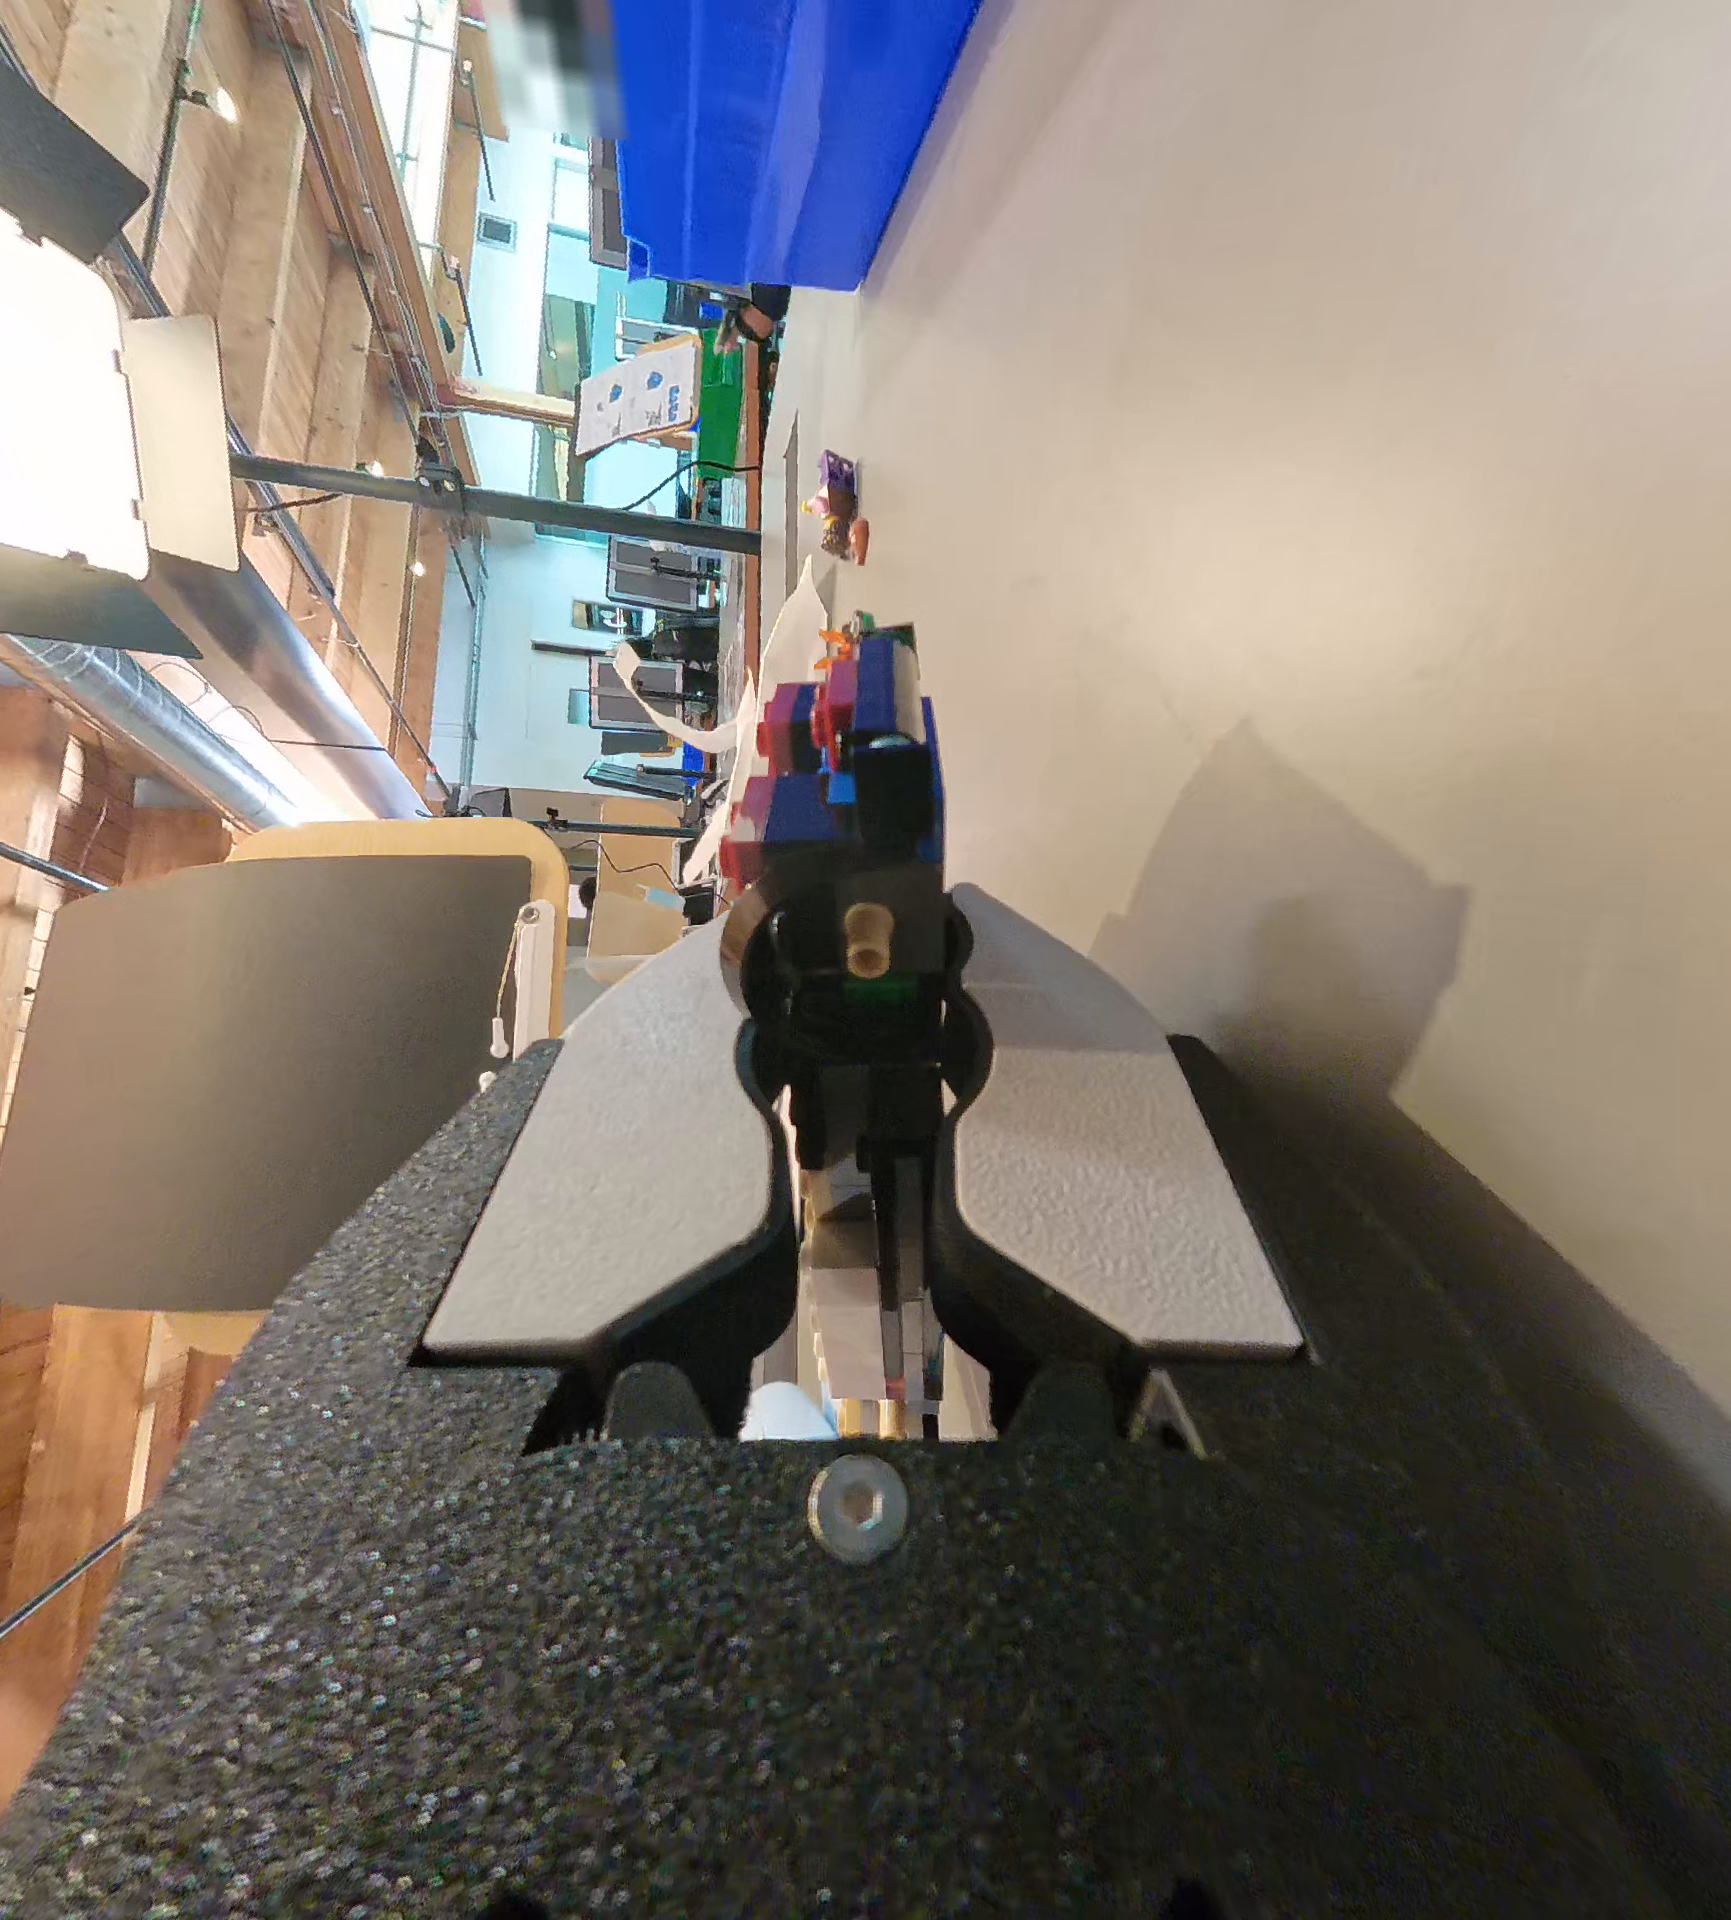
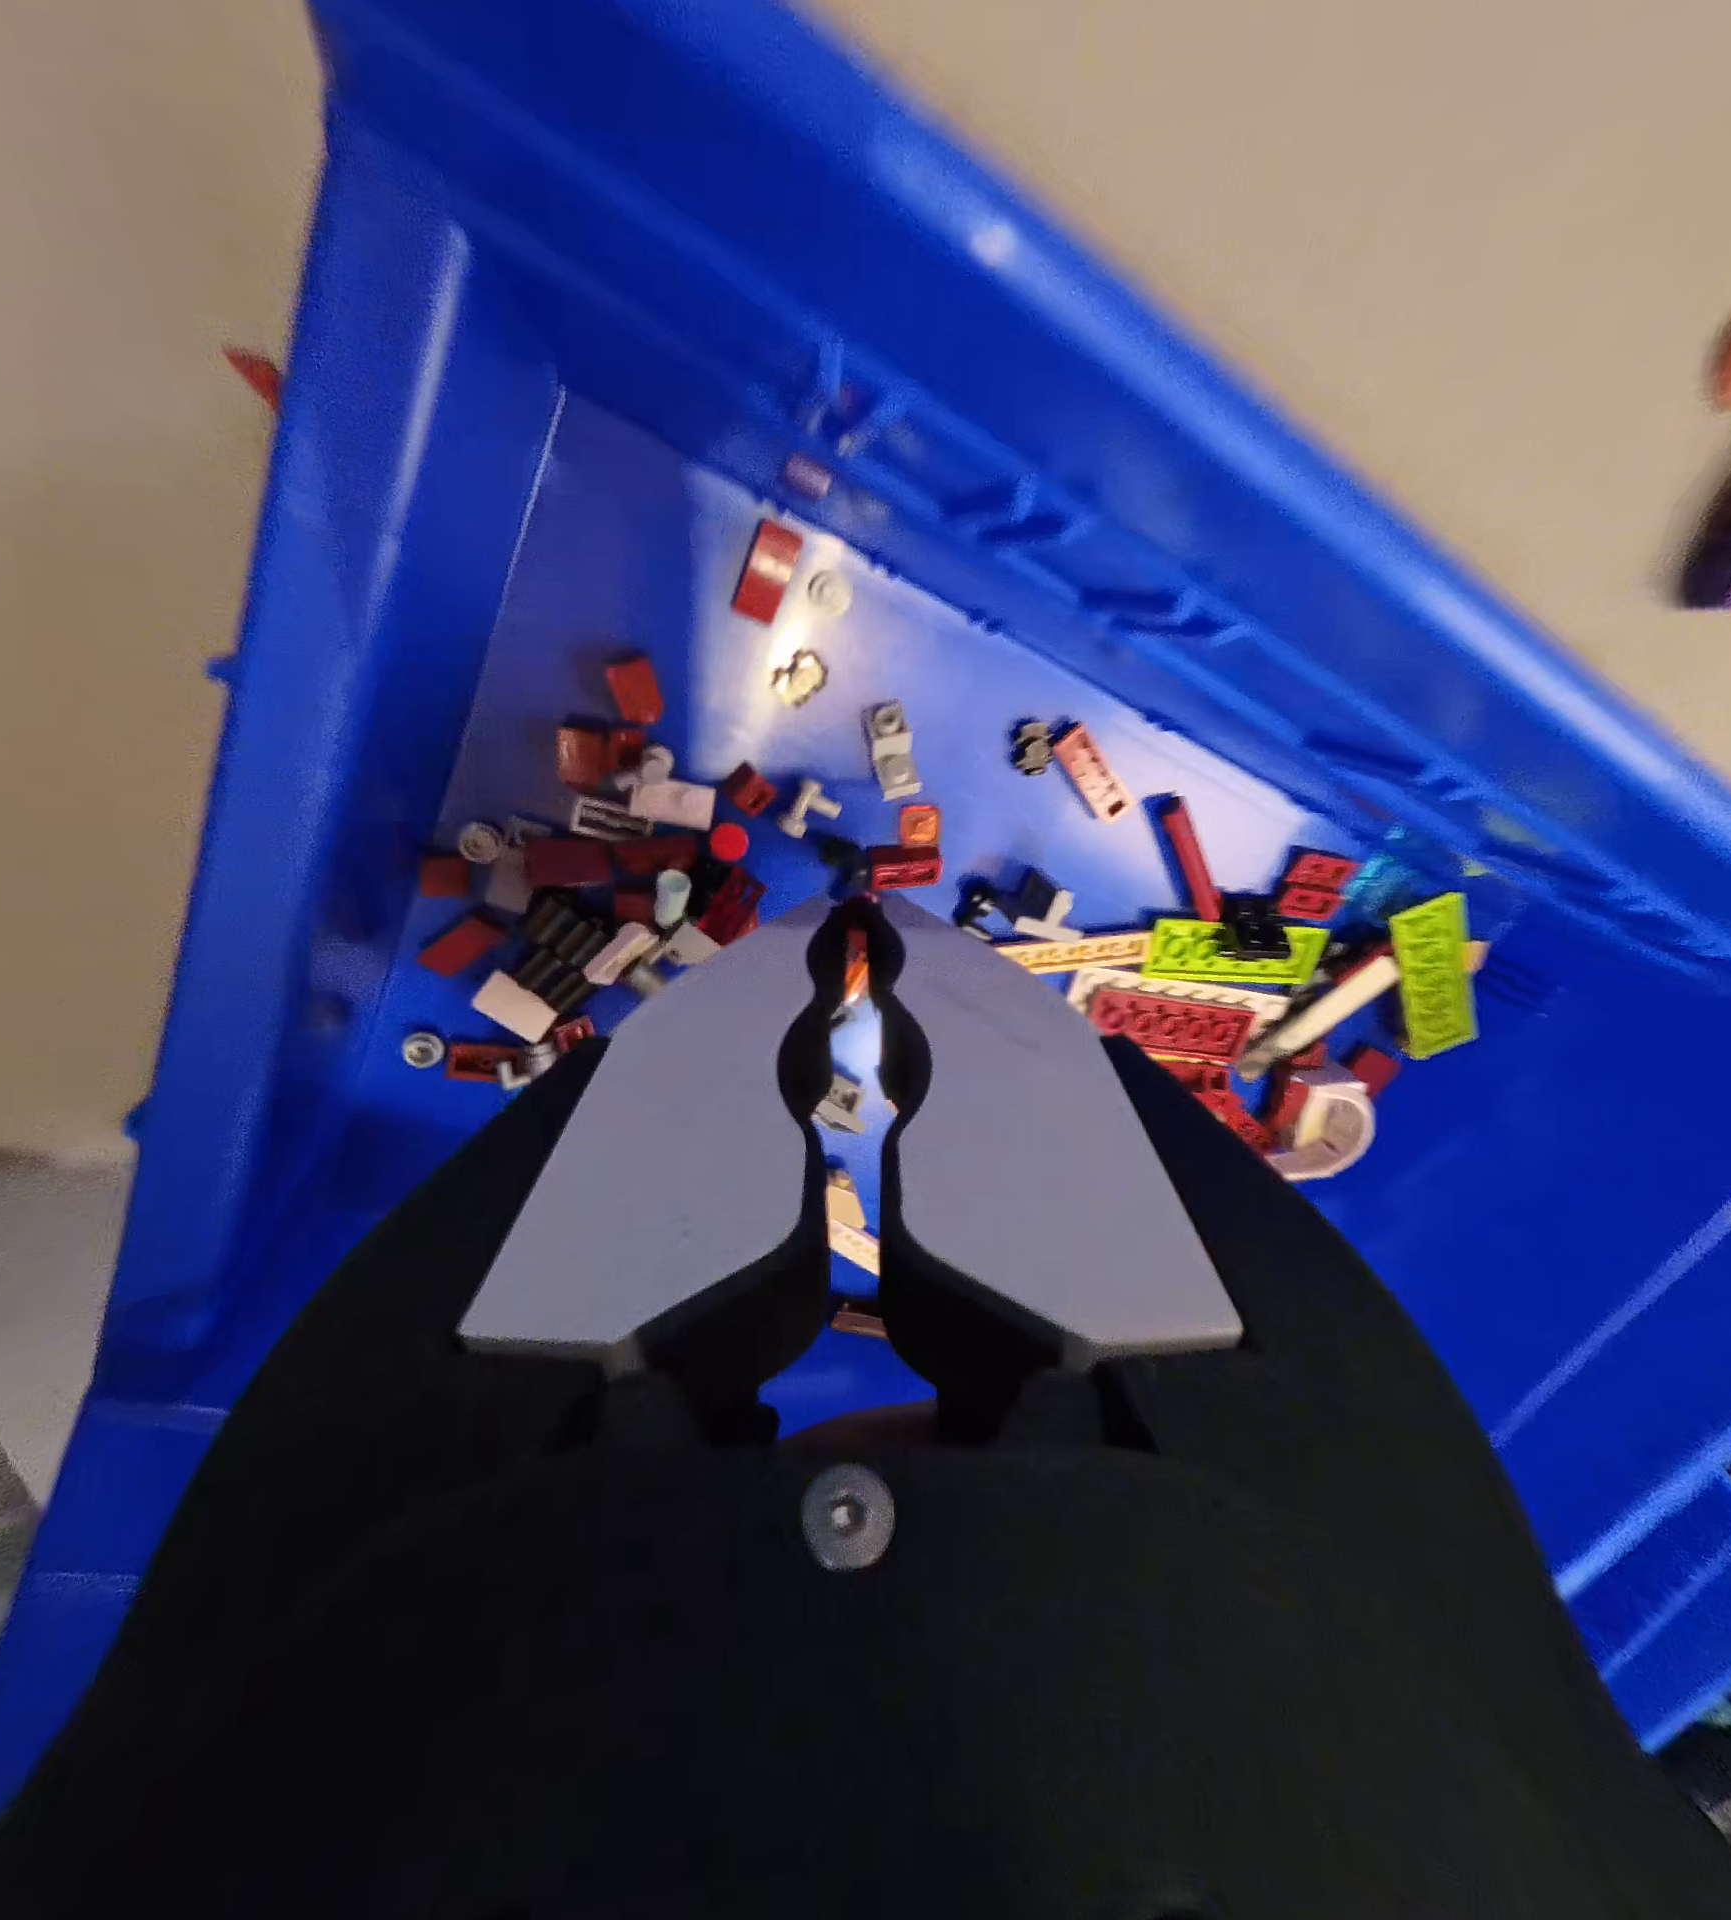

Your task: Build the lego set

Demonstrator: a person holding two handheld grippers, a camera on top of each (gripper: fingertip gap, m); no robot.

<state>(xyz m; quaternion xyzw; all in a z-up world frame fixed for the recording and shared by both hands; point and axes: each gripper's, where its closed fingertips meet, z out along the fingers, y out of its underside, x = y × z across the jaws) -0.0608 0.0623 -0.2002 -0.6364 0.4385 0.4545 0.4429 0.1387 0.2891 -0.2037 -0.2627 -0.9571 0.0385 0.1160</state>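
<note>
Filling most of the right wrist view, a blue plastic bin (image 2: 1100, 343) sits on a pale beige tabletop (image 1: 1360, 436), its floor strewn with loose toy bricks: dark red plates (image 2: 1167, 1023), two lime-green plates (image 2: 1432, 971), a tan strip (image 2: 1074, 951), white and grey small parts, a red round stud (image 2: 729, 840). In the left wrist view the same bin shows far off at the top of the frame (image 1: 767, 135), with a black-backed chair (image 1: 248, 1070) and a room of desks and screens beyond the table edge. A curled strip of white paper (image 1: 736, 727) lies on the table behind the model, and a small purple and brown brick figure (image 1: 837, 504) stands farther along, clear of everything.

The left gripper (image 1: 856, 935) clamps a brick-built model (image 1: 845, 790) of blue, black, magenta and red pieces; both pads press its black sides. Its long axis runs straight ahead along the fingers, away from the camera, with a tan peg (image 1: 866, 935) pointing back towards the lens and grey plates trailing between the fingers below.

The right gripper (image 2: 853, 925) hangs over the bin's floor, jaws drawn narrow, tips nearly touching. A small dark and orange piece (image 2: 853, 961) sits in the slit, blurred; whether it is gripped I cannot tell. A dark red brick (image 2: 905, 868) lies just beyond the tips
</note>
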